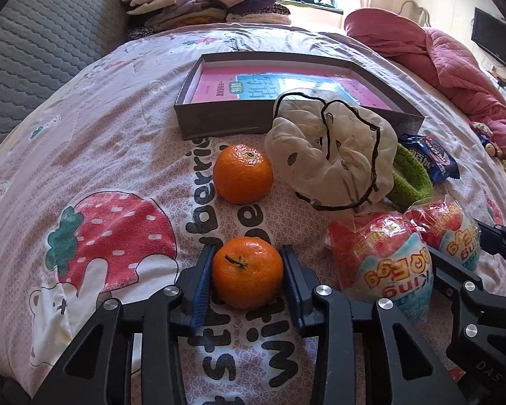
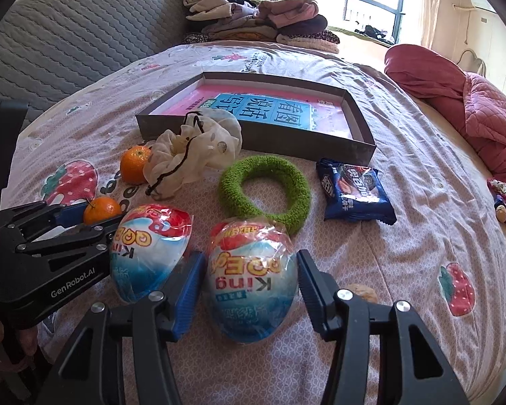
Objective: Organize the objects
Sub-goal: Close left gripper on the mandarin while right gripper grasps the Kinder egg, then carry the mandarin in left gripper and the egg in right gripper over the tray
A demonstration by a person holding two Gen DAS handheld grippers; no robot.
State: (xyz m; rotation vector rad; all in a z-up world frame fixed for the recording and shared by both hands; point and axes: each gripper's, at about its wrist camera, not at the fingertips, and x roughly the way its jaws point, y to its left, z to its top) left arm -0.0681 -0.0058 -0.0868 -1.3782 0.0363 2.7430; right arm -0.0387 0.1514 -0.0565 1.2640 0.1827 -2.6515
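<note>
My left gripper (image 1: pixel 246 253) is shut on a small orange mandarin (image 1: pixel 247 271) that rests on the bedspread; both blue pads touch its sides. A second mandarin (image 1: pixel 243 173) lies just beyond it. My right gripper (image 2: pixel 250 256) is shut on a wrapped toy egg (image 2: pixel 251 280), its pads against the plastic wrapper. A twin egg (image 2: pixel 150 249) lies to its left, between the two grippers. Farther back stands a shallow grey box (image 2: pixel 361 150) with a pink and blue book inside. In the right wrist view, the left gripper (image 2: pixel 94 217) shows at the left edge with its mandarin (image 2: pixel 102 209).
A cream drawstring pouch (image 2: pixel 192 152) sits in front of the box, a green knitted ring (image 2: pixel 264 190) beside it, and a blue snack packet (image 2: pixel 354 190) to the right. Folded clothes (image 2: pixel 263 20) are stacked at the bed's head, and a red quilt (image 2: pixel 482 108) is bunched on the right.
</note>
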